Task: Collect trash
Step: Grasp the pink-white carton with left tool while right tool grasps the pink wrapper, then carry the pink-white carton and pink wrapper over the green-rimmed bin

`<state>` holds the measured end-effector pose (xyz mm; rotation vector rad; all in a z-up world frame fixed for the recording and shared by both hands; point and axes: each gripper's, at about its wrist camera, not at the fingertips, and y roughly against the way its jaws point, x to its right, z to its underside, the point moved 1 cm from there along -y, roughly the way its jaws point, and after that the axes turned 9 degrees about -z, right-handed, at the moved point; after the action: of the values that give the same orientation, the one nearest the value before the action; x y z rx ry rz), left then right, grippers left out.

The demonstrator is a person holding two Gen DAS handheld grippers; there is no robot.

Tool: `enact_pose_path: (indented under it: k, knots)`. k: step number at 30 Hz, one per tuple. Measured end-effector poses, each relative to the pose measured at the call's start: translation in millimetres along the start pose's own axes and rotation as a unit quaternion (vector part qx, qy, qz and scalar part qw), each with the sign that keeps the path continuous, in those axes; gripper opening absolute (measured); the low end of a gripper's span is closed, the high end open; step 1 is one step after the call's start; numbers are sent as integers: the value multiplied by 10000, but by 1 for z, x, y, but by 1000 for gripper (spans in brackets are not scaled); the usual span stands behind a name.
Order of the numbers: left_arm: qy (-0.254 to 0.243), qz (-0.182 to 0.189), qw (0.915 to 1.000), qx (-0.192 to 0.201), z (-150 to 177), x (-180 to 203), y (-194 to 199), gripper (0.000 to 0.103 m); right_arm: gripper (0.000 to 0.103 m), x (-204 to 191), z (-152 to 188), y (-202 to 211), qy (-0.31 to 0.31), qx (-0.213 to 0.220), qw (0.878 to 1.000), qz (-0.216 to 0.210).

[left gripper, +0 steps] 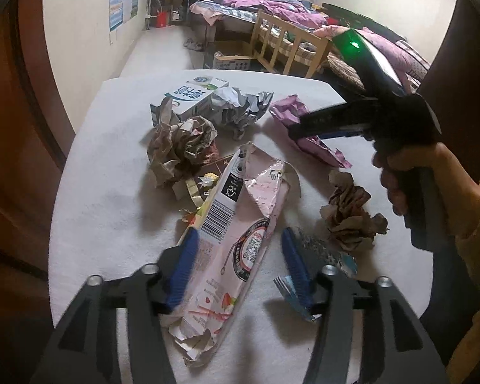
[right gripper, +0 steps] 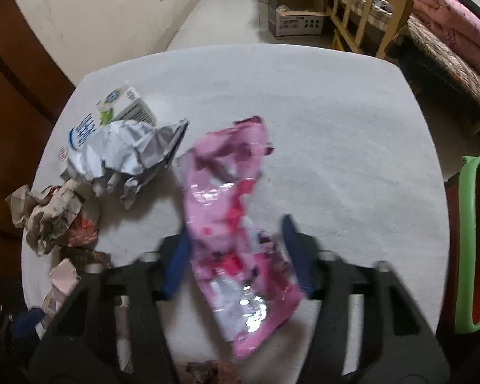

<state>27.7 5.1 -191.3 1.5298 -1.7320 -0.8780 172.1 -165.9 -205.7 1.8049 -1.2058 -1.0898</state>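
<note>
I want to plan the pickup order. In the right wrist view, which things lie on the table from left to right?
Crumpled brown paper ball → crumpled white-and-grey paper → shiny pink plastic wrapper → green-rimmed red bin, beside the table.

On the table (left gripper: 89, 211): two wads of brown crumpled paper (left gripper: 179, 147) (left gripper: 352, 214), one flattened pink carton (left gripper: 233, 230), one white milk box (left gripper: 198, 94), one crumpled silver-white wrapper (left gripper: 240, 108), one pink foil wrapper (right gripper: 230, 224), one small blue scrap (left gripper: 288, 284). Beside the table: one green-rimmed bin (right gripper: 467, 249). On the floor: one cardboard box (right gripper: 299, 17).
</note>
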Motion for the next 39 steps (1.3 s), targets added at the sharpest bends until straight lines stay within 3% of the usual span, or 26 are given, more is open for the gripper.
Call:
enact_pose_path:
  k: [5, 13, 21, 23, 29, 39]
  knots:
    - [-17, 41, 10000, 18, -1, 3, -2, 53, 30, 2, 10, 28, -93, 308, 9991, -264]
    - [-142, -49, 9999, -86, -3, 9, -10, 53, 30, -11, 40, 107, 61, 1152, 9911, -661]
    - [-215, -124, 9995, -200, -6, 12, -20, 51, 30, -16, 79, 151, 26, 1682, 9831, -727]
    - [-262, -132, 9992, -254, -6, 14, -20, 21, 30, -15, 83, 154, -15, 1705, 9828, -715]
    - [-297, -206, 9993, -53, -9, 16, -4, 10, 30, -9, 88, 170, -105, 1935, 9783, -730]
    - [-113, -18, 9963, 847, -44, 36, 58, 9, 30, -6, 97, 199, -81, 2398, 9679, -754]
